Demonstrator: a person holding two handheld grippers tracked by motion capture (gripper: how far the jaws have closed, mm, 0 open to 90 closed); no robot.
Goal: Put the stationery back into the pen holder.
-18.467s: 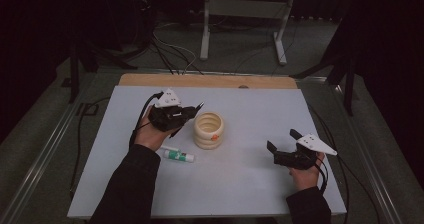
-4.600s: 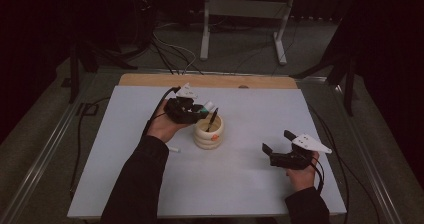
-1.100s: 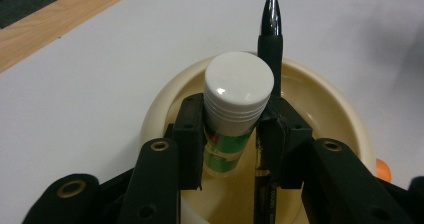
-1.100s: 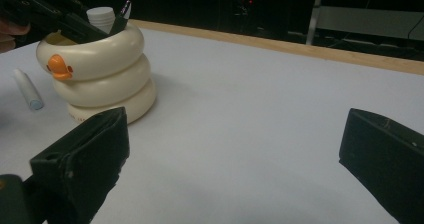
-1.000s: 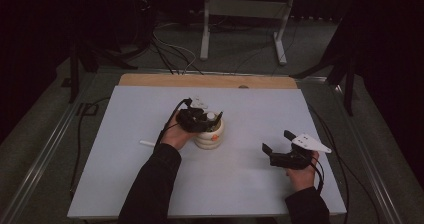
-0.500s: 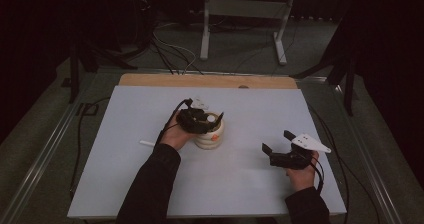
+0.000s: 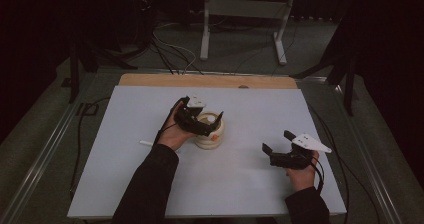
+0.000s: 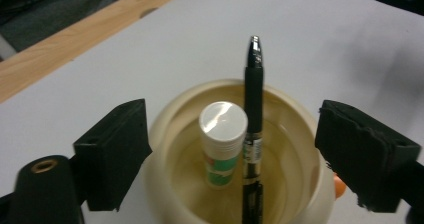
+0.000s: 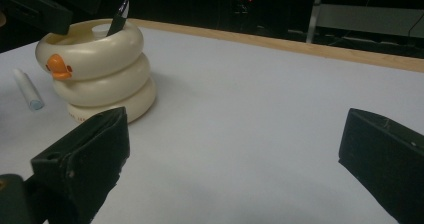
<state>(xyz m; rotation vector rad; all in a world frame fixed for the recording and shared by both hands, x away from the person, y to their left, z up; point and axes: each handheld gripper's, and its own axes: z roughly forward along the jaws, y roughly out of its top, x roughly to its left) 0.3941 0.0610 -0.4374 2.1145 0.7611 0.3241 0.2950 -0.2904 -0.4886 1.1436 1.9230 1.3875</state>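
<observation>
A cream duck-shaped holder (image 7: 214, 140) (image 8: 295, 129) (image 9: 97, 69) of stacked rings stands mid-table. A white-capped tube with a green label (image 8: 223, 134) and a black pen (image 8: 253, 114) (image 9: 118, 17) stand upright inside it. My left gripper (image 7: 213, 126) (image 8: 235, 149) hangs over the holder's mouth. Its jaws have just been opening and now stand wide on either side of the rim, with the tube and pen below them and untouched. My right gripper (image 7: 276, 141) (image 9: 235, 159) rests open on the table to the right, with nothing between its jaws.
A thin white stick (image 7: 146, 143) (image 9: 27, 89) lies on the white tabletop (image 7: 250, 109) left of the holder, by my left wrist. A wooden strip (image 7: 210, 80) runs along the table's far edge. Cables and a metal stand sit on the floor beyond.
The green-labelled tube, once lying beside the holder, now stands inside it with the pen. The left gripper has stayed over the holder. The right hand has kept still.
</observation>
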